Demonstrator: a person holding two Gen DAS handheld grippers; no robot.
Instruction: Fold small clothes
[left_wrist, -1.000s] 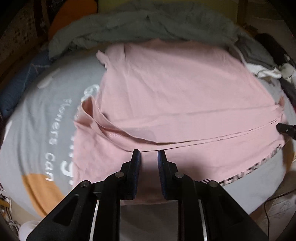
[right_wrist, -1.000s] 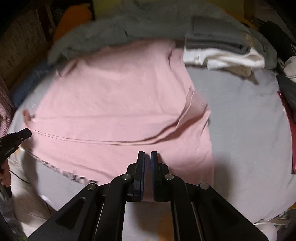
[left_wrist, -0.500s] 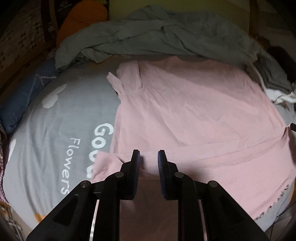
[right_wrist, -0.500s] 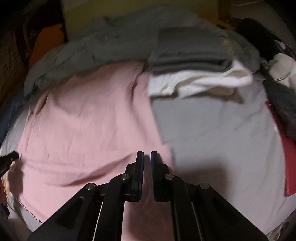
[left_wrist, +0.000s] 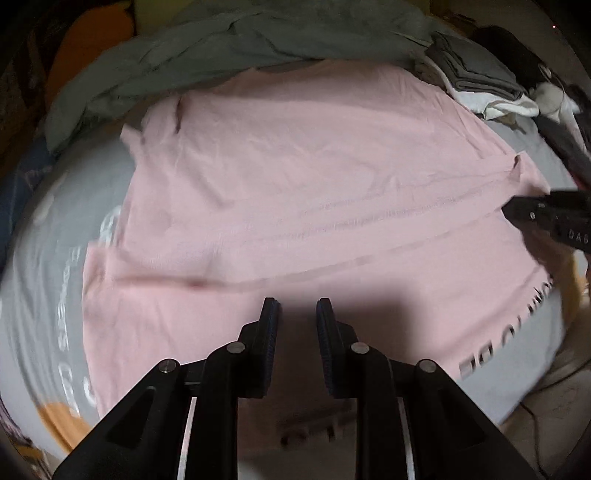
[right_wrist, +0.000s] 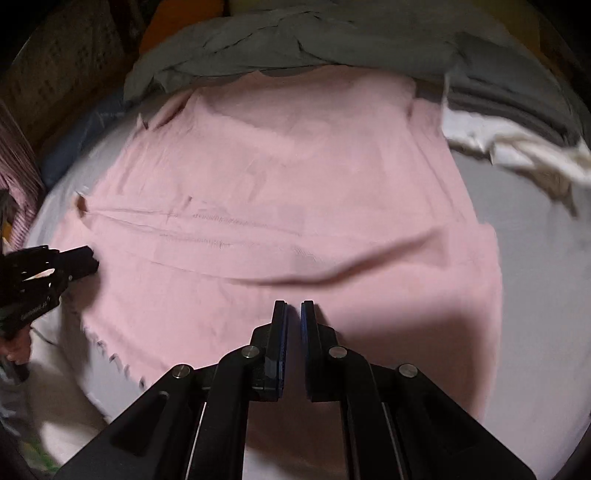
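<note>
Lying spread flat across the grey bedsheet, directly ahead at 12 o'clock of both claws: the pink shirt, its near hem passing under the fingertips. Left gripper hovering over the near edge with a narrow gap between its fingers, gripping nothing visible. Right gripper pinching almost closed, only a slit showing; cannot tell whether cloth is caught there. Looking soft, thin and matte, the pink fabric, with a long horizontal fold crease across its middle and a ragged dark-printed border at 4 o'clock in the left view. Bunching at 12 o'clock beyond the shirt, a crumpled grey blanket. Sitting at 2 o'clock, a folded grey and white stack, well apart from the right claw.
</note>
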